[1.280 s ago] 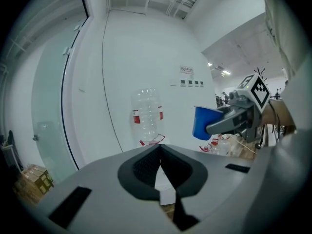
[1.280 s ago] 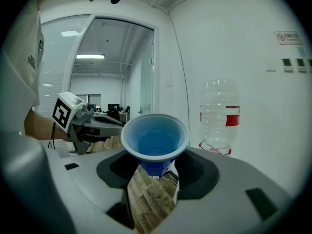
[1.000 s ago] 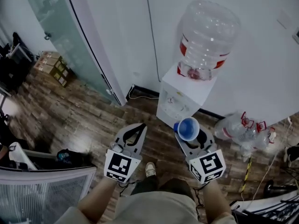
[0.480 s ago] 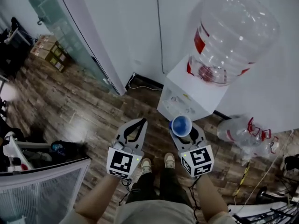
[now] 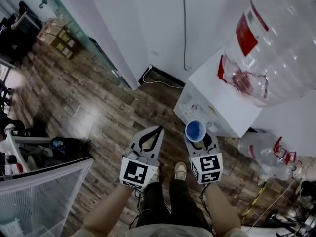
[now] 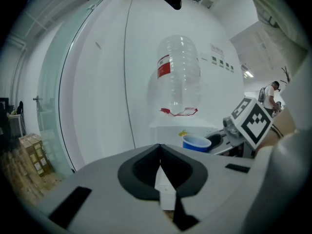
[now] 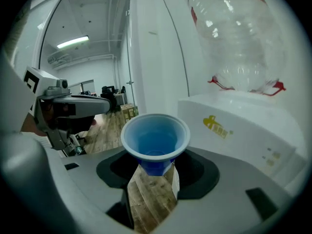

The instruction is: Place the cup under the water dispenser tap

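My right claw (image 7: 153, 168) pinches the upright blue cup (image 7: 155, 139) near its base; my left claw (image 6: 160, 168) is pressed together, empty. Ahead, the dispenser (image 7: 243, 126) runs out of frame, and I cannot make out its tap.

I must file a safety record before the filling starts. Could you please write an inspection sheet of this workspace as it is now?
Surface: wood-plank floor; no table seen.
Job's things: blue cup upright, looks empty, in front of the white water dispenser, not yet under a tap; large water bottle on top.
Clutter: empty water bottles on the floor beside the dispenser; cardboard boxes far left.
Grippers: left gripper shut, empty; right gripper shut on the blue cup.
Cables: black cable down the wall; thin floor cable lower right.
Surroundings: glass partition, mesh chair back.
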The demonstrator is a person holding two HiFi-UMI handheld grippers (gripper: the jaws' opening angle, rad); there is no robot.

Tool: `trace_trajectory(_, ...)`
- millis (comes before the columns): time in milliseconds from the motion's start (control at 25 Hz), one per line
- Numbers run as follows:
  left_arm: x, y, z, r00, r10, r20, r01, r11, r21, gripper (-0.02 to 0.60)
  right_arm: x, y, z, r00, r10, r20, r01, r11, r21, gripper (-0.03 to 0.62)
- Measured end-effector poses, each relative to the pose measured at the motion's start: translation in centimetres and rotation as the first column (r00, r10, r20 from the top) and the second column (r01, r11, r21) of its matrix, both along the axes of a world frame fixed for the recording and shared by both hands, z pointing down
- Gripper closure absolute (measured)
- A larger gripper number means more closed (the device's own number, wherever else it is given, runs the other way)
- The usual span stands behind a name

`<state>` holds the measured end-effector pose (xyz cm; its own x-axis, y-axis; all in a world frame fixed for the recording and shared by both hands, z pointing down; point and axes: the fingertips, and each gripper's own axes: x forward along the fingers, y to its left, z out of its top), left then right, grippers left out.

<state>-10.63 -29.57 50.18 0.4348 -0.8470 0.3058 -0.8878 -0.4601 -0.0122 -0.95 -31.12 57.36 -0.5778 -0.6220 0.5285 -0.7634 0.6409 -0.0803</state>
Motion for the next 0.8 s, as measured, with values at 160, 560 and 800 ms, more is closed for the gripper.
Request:
trace_trajectory(160, 0.3, -1.8, 4.1, 0.999, -0.01, 0.031, 0.01, 1.0, -0.024, 0.575, -0.2, -1.5, 5.0, 0.999, 0.047, -0.01, -0.047, 0.999, -0.026, 0.356)
trace_trajectory(560, 0.9, -4.1, 14.3, 0.999, -0.01, 0.053, 0.015, 0.996, -0.091, 0.575, 0.4, -4.4, 16.7, 0.994, 0.091, -0.056, -0.095, 0.993, -0.073, 0.355)
trace_trajectory(800, 0.2, -5.6, 19.1, 0.998, -0.018, 0.052, 0.024, 0.993, -0.112, 0.575, 0.8, -6.7, 21.8, 0.987, 0.133, -0.094, -0.139, 0.989, -0.058, 0.352)
